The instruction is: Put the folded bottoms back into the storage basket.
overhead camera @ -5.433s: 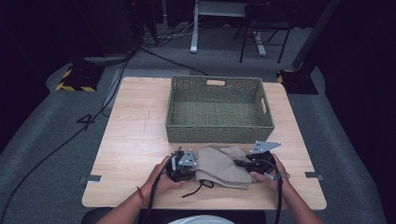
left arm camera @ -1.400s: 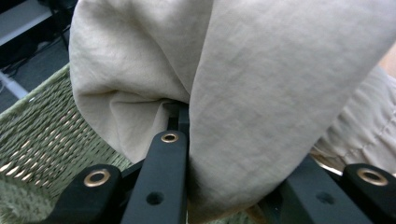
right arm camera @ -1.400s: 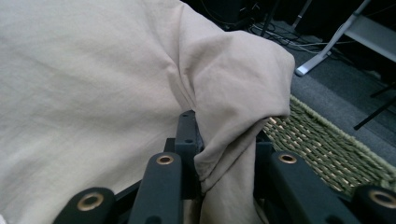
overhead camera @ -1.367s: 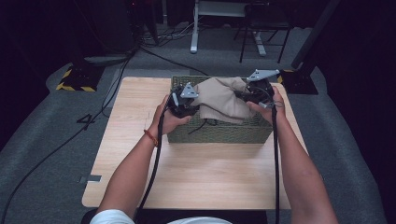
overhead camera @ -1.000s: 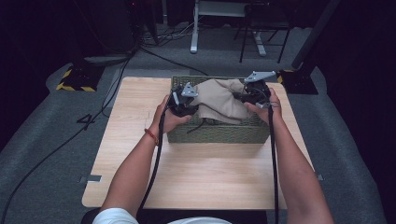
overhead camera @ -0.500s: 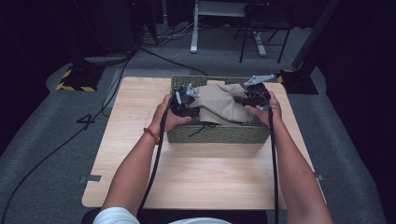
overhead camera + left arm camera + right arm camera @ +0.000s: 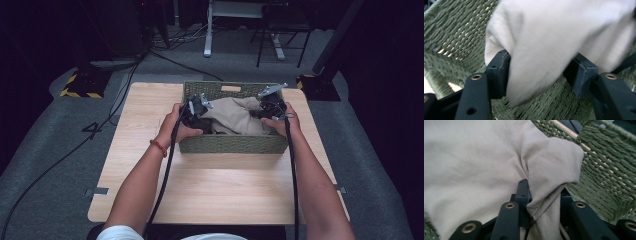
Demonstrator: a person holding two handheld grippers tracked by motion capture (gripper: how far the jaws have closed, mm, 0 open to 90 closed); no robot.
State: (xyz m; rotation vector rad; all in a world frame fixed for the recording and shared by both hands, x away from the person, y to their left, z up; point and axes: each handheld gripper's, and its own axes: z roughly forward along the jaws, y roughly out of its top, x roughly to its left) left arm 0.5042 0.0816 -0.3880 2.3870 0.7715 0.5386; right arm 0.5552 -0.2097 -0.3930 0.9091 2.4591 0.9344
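Observation:
A folded beige cloth lies inside the green woven basket at the far middle of the table. My left gripper is at the cloth's left end, low in the basket. Its jaws have just been opening and stand apart, with a loose fold of cloth hanging between them. My right gripper is at the cloth's right end. Its jaws have just eased a little and still pinch a cloth corner. Basket weave shows behind it.
The basket's walls close in around both grippers. The wooden table lies bare between the basket and the person. Black cables trail from both grippers along the forearms. Desk legs and a yellow-black block stand on the floor beyond.
Both hands have sunk with the cloth, which now rests lower inside the basket. The right hand came down a little more than the left.

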